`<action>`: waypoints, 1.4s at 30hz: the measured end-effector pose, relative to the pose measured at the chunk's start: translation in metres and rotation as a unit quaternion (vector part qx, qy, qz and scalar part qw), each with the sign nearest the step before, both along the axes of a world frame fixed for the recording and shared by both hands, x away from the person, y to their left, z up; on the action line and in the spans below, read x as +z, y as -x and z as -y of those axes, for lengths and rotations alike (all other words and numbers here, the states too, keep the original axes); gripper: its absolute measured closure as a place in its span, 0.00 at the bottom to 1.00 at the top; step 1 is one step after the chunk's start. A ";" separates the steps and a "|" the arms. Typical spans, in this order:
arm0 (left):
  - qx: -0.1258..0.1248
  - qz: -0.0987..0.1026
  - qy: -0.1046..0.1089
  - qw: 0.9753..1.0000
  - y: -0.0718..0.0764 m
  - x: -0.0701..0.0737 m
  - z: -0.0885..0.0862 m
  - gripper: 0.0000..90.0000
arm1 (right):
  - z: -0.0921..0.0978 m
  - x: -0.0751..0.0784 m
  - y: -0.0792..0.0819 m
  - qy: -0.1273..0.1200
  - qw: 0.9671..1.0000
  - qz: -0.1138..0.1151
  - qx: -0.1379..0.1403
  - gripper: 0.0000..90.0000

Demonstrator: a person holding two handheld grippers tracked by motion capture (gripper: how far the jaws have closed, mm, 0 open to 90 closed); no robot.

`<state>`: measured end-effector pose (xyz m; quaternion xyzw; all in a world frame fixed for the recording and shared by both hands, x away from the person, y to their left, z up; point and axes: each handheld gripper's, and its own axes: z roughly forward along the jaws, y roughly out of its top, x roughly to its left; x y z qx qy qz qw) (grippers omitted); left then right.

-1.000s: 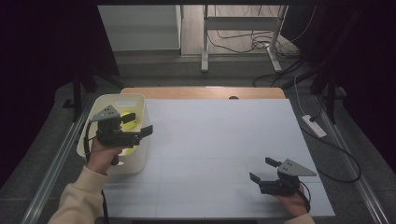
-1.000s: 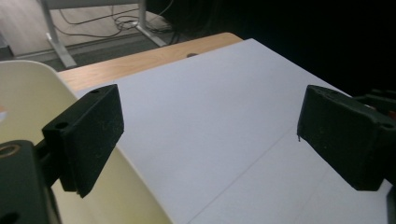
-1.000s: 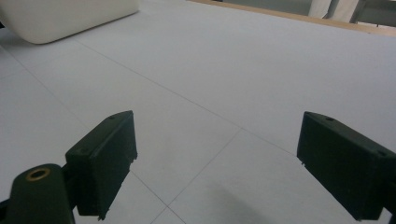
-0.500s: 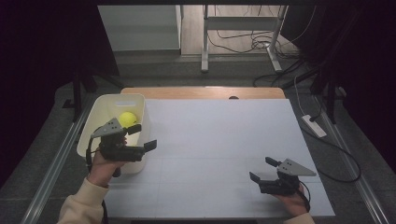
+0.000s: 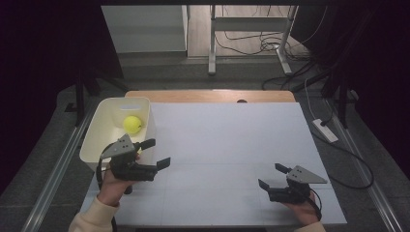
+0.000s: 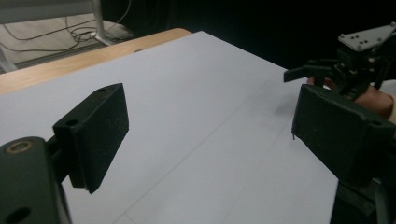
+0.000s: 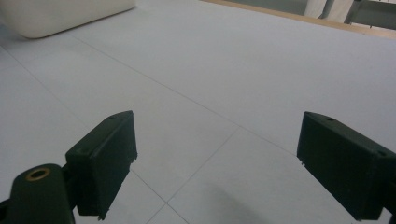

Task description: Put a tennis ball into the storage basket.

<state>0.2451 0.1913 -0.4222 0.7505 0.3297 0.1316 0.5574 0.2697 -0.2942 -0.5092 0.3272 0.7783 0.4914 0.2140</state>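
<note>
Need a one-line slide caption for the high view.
Yellow ball in white bin; left tool and right tool open over the white table.

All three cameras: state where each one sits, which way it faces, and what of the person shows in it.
High view: above the person's side, looking forward and down on the white table; both forearms, left gripper, right gripper, tub, yellow ball.
Left gripper view: rides the left gripper, looks across the table at the right gripper.
Right gripper view: rides the right gripper, faces the tub.
Shared: the table, tub, right gripper.
</note>
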 end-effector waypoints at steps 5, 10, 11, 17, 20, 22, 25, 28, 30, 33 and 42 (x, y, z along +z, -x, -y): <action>-0.013 -0.001 -0.008 1.000 0.011 -0.010 0.010 0.13 | 0.001 0.000 0.000 0.001 1.000 0.001 -0.002 0.13; -0.028 -0.012 -0.019 0.999 0.017 -0.022 0.018 0.12 | 0.000 0.000 0.001 0.002 1.000 0.000 -0.001 0.13; -0.030 -0.014 -0.021 0.999 0.017 -0.024 0.019 0.12 | 0.000 0.000 0.001 0.002 1.000 0.000 -0.001 0.13; -0.038 -0.029 -0.030 0.998 0.018 -0.045 0.025 0.12 | 0.000 0.000 0.001 0.002 1.000 -0.001 0.000 0.13; -0.034 -0.036 -0.040 0.998 0.018 -0.054 0.027 0.12 | -0.001 -0.001 0.001 0.001 1.000 -0.001 0.004 0.13; -0.033 -0.044 -0.044 0.998 0.017 -0.062 0.028 0.11 | -0.001 -0.001 0.001 0.001 1.000 -0.002 0.007 0.13; -0.021 -0.053 -0.047 0.997 0.014 -0.074 0.026 0.11 | 0.000 -0.001 0.001 0.002 1.000 -0.003 0.006 0.13; -0.015 -0.063 -0.045 0.997 0.011 -0.083 0.023 0.11 | 0.001 -0.001 0.001 -0.001 1.000 -0.003 0.006 0.13; -0.012 -0.066 -0.051 0.996 0.009 -0.088 0.021 0.11 | 0.001 -0.002 0.000 -0.001 1.000 -0.006 0.008 0.13; -0.011 -0.067 -0.053 0.996 0.007 -0.093 0.019 0.11 | 0.001 -0.003 0.000 -0.001 1.000 -0.010 0.011 0.13; -0.007 -0.069 -0.053 0.996 0.005 -0.098 0.015 0.10 | 0.002 -0.004 0.001 0.000 1.000 -0.013 0.020 0.13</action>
